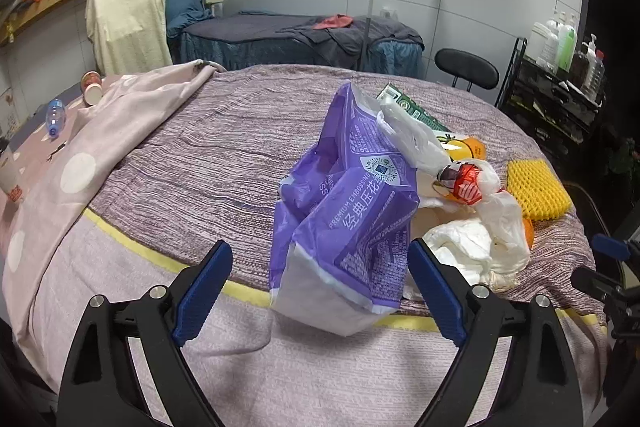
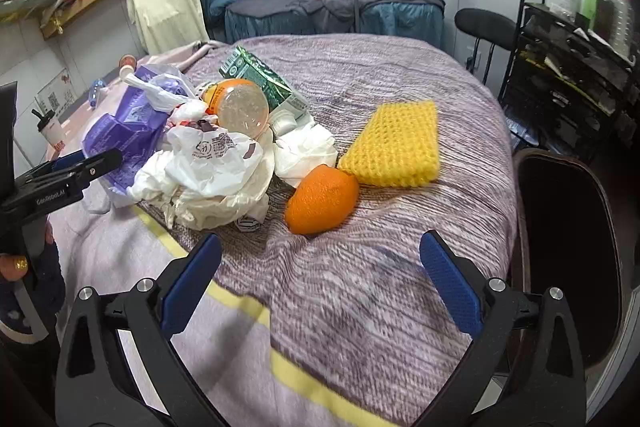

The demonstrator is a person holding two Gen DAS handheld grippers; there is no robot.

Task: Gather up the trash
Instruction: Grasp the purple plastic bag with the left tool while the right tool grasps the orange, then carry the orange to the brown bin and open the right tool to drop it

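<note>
A pile of trash lies on the purple bedcover (image 1: 224, 163). A crumpled purple wrapper (image 1: 352, 211) stands right in front of my left gripper (image 1: 320, 287), which is open with the wrapper's near end between its jaws. Behind it are white plastic bags (image 1: 480, 239), a green carton (image 1: 412, 111) and a yellow foam net (image 1: 536, 191). My right gripper (image 2: 320, 279) is open and empty, just short of an orange peel (image 2: 322, 199). The right wrist view also shows the white bags (image 2: 216, 171), a clear orange-lidded cup (image 2: 244, 107), the green carton (image 2: 264, 79), the yellow foam net (image 2: 396, 143) and the purple wrapper (image 2: 128, 131).
A plastic bottle (image 1: 54, 115) and paper cups (image 1: 92, 89) lie at the far left on a pink dotted sheet (image 1: 48, 195). A black chair (image 2: 568, 247) stands close on the right. A black rack with bottles (image 2: 576, 67) is behind it. The left gripper shows in the right wrist view (image 2: 68, 171).
</note>
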